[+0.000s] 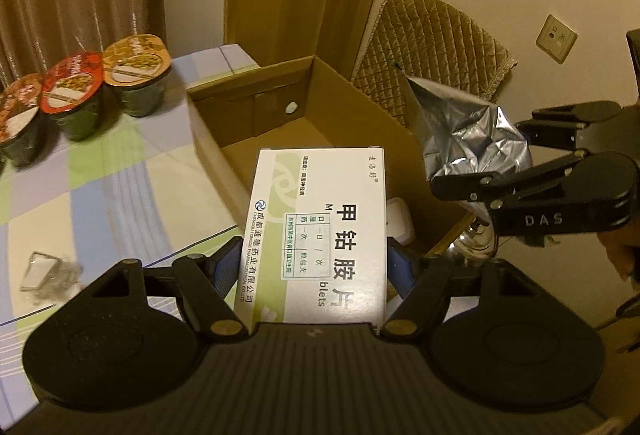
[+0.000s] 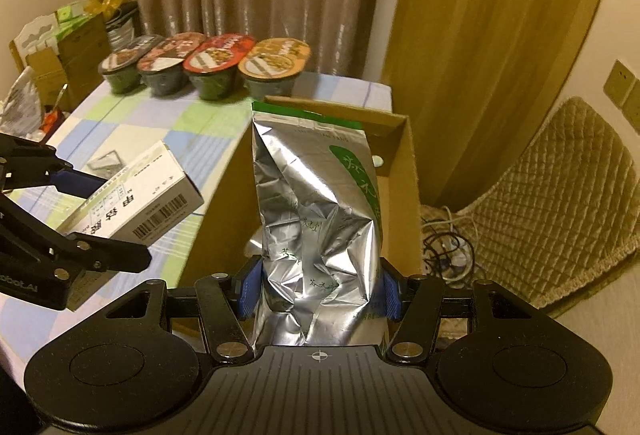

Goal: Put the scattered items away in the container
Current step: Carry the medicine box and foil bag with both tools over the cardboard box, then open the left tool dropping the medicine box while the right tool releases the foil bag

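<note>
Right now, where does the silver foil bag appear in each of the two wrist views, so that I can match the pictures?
Left wrist view: the silver foil bag is at the right, beside the cardboard box, held by the right gripper.
Right wrist view: it stands upright in the centre, clamped between the blue pads, in front of the box.
Shared landmark: the orange-lidded noodle bowl on the checked tablecloth.

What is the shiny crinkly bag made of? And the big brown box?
The bag looks like metallic foil: silvery, mirror-bright, creased all over. The box looks like plain matte cardboard: brown, with folded flaps and raw cut edges.
</note>
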`<state>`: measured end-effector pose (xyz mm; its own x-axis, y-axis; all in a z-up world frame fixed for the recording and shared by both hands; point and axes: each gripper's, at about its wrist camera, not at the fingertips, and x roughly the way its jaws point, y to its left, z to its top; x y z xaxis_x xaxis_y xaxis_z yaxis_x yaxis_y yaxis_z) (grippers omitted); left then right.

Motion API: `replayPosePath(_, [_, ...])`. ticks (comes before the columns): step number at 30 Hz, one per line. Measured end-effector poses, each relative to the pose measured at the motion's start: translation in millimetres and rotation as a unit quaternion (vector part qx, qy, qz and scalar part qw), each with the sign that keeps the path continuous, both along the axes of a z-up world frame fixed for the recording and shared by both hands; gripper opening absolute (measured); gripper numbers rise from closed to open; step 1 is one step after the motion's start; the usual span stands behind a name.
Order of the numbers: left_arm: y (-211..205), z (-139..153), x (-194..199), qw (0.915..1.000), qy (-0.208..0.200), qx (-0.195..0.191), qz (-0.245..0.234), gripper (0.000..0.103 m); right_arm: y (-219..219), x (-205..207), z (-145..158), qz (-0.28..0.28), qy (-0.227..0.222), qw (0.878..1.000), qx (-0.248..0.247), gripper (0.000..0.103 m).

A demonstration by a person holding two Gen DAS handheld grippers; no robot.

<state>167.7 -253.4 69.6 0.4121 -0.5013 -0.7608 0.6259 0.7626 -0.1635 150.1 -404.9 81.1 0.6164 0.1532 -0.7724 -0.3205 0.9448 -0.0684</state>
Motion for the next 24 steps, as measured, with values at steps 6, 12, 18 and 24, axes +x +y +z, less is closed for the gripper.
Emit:
replayPosePath(6, [-26,-13,12,0.9999,0.012,-0.006,-0.005,0.069,-18,10,-7,-0.01,0.007,1.0,0.003,0.06])
replayPosePath(12, [-43,-26,23,0.9997,0.022,-0.01,-0.003,0.069,-31,21,-15,-0.017,0.015,1.0,0.003,0.06])
replayPosePath(18, [-53,-35,33,0.9995,0.027,-0.013,0.002,0.069,-37,31,-24,-0.024,0.021,0.999,0.004,0.06])
replayPosePath(24, [-60,-37,43,0.9994,0.03,-0.017,0.009,0.07,-39,37,-27,-0.027,0.024,0.999,0.003,0.06])
